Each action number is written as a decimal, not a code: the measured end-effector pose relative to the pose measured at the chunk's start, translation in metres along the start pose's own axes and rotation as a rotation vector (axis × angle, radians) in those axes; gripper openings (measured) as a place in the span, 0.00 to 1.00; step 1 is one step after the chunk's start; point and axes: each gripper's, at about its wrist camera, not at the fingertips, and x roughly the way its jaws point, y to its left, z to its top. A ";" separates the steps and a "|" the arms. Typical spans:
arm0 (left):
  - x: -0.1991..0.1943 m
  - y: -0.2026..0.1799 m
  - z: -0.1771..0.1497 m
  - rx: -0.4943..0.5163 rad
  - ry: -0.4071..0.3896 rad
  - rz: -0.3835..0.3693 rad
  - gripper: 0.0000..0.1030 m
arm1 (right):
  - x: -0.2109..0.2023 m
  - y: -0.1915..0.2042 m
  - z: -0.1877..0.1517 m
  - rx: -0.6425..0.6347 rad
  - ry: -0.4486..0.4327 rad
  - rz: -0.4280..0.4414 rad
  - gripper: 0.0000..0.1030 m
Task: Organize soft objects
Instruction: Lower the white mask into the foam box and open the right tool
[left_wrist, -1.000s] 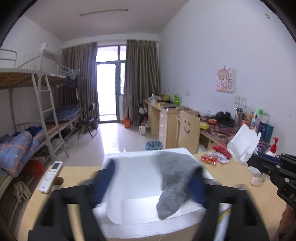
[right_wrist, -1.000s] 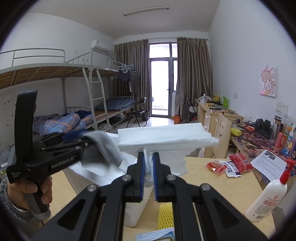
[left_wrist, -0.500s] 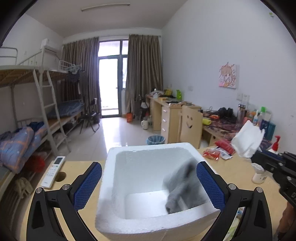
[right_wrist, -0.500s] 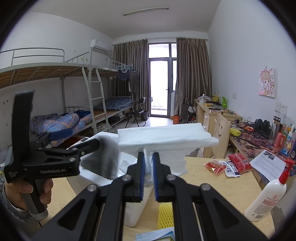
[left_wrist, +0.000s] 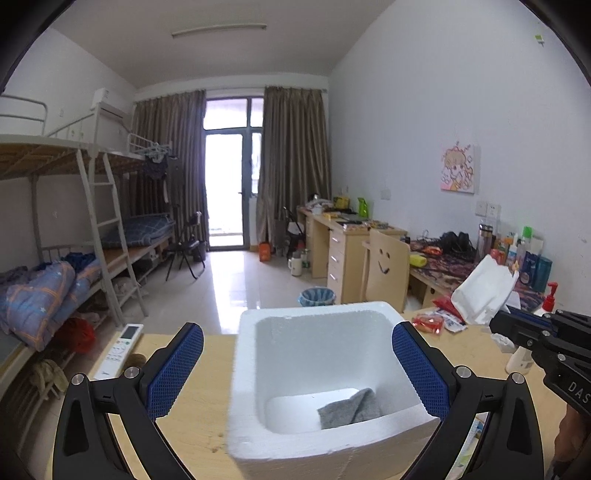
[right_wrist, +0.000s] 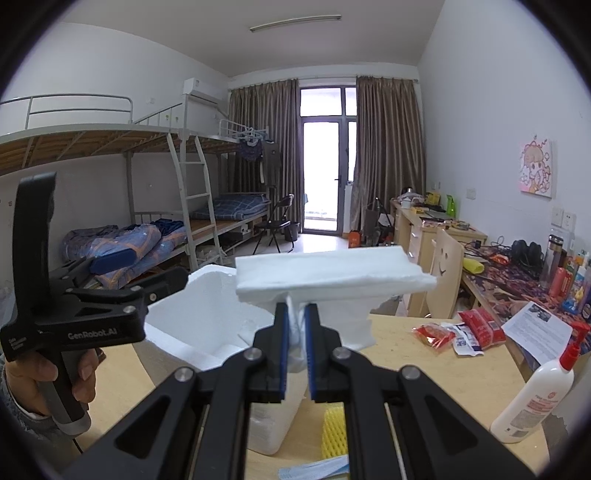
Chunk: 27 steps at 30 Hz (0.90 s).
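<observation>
A white foam box (left_wrist: 295, 446) stands on the wooden table, and a grey sock (left_wrist: 351, 410) lies loose on its bottom. My left gripper (left_wrist: 295, 339) is open wide above the box, its blue pads (left_wrist: 173, 365) on either side of the box with nothing between them. My right gripper (right_wrist: 295, 314) is shut on a white soft tissue pack (right_wrist: 332, 275), held up to the right of the box. The left wrist view shows that pack (left_wrist: 484, 291) at the right. In the right wrist view a hand (right_wrist: 37, 376) holds the left gripper (right_wrist: 147, 267) over the box (right_wrist: 207, 288).
A white remote (left_wrist: 120, 349) lies at the table's left edge. Red snack packets (right_wrist: 476, 328), a paper sheet and a white pump bottle (right_wrist: 535, 398) sit on the right. A yellow foam net (right_wrist: 334, 428) and a blue mask (right_wrist: 314, 469) lie near the box's right side.
The left gripper's jaws opened wide and the grey sock dropped from them to the bottom of the foam box. The right gripper and its tissue pack stayed still.
</observation>
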 end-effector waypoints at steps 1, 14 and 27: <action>-0.001 0.002 0.000 -0.001 -0.007 0.004 0.99 | 0.002 0.001 0.001 0.000 0.001 0.005 0.11; -0.019 0.031 -0.005 0.019 -0.051 0.080 0.99 | 0.027 0.031 0.004 -0.012 0.015 0.043 0.11; -0.019 0.062 -0.017 -0.028 -0.042 0.083 0.99 | 0.061 0.059 0.008 -0.036 0.066 0.081 0.11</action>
